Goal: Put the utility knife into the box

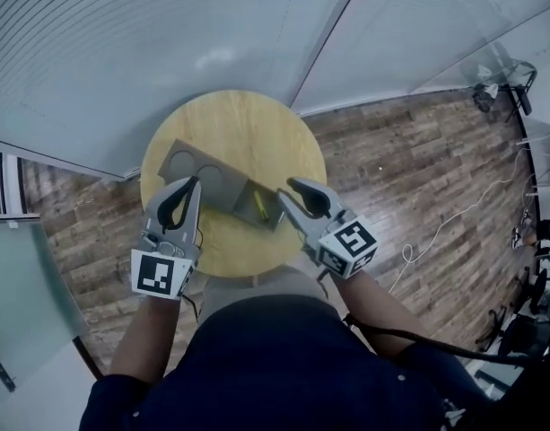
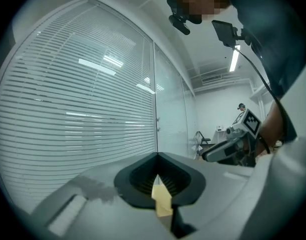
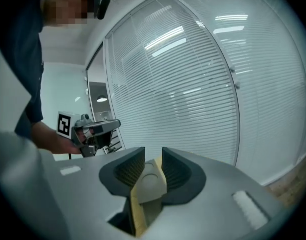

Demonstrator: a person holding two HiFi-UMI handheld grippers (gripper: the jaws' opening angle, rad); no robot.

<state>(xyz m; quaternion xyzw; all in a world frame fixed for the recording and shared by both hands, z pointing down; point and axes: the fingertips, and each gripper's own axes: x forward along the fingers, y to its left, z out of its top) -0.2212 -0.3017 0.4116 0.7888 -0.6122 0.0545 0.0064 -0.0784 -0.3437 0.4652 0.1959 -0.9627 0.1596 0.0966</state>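
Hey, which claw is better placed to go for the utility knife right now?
Probably the right claw: its jaws stand apart, and its tips sit close beside the utility knife. The left claw has its jaws together and is farther from the knife.

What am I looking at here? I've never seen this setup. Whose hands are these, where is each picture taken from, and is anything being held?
There is no robot here. A person holds a hand tool with tongs in each hand. The head view comes from a camera on the person's head and looks down on a round wooden table. On the table lies a grey box with two round recesses. The yellow-marked utility knife appears to lie in its right end. The other two pictures come from cameras riding on the tools. The left gripper has its tongs closed and holds nothing. The right gripper has its tongs slightly apart, and only table and box show through the gap.
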